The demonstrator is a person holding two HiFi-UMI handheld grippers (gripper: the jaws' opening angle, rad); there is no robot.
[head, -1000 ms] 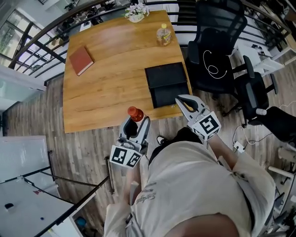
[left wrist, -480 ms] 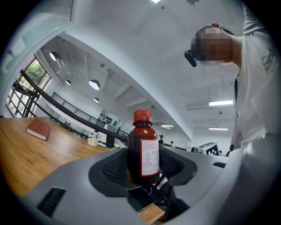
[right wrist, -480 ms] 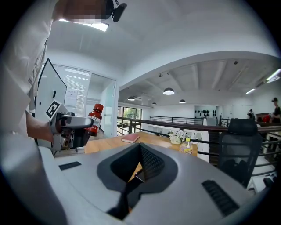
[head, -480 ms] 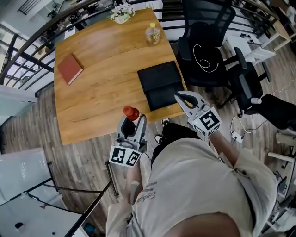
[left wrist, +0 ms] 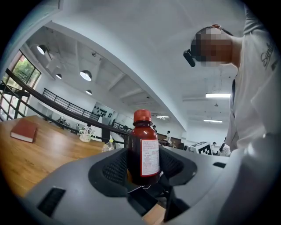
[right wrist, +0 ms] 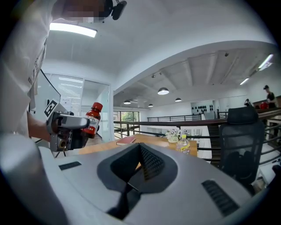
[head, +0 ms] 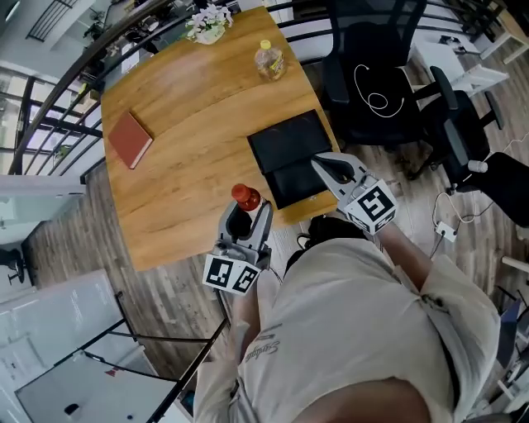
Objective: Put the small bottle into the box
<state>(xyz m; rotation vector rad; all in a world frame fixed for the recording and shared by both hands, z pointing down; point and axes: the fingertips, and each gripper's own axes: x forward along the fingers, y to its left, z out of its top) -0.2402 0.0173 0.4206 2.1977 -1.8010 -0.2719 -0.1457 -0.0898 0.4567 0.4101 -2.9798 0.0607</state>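
Observation:
A small dark-red bottle [head: 245, 198] with a red cap and white label stands upright between the jaws of my left gripper [head: 245, 216], which is shut on it above the table's near edge. In the left gripper view the bottle [left wrist: 142, 151] fills the centre, pinched low on its body by that gripper [left wrist: 142, 176]. The black box [head: 289, 157] lies open on the wooden table [head: 190, 124], to the right of the bottle. My right gripper [head: 329, 168] hovers at the box's near right corner, jaws together and empty; its own view shows those jaws [right wrist: 141, 160] and, to the left, the held bottle [right wrist: 91, 117].
A red book [head: 131, 140] lies at the table's far left. A yellow-capped drink bottle [head: 269, 59] and a pot of flowers [head: 207, 22] stand at the far edge. Black office chairs [head: 376, 83] crowd the right side. Railings run behind the table.
Both grippers have moved forward toward the table. The bottle in the left gripper now hangs over the table's near edge, and the right gripper reaches the box's near corner.

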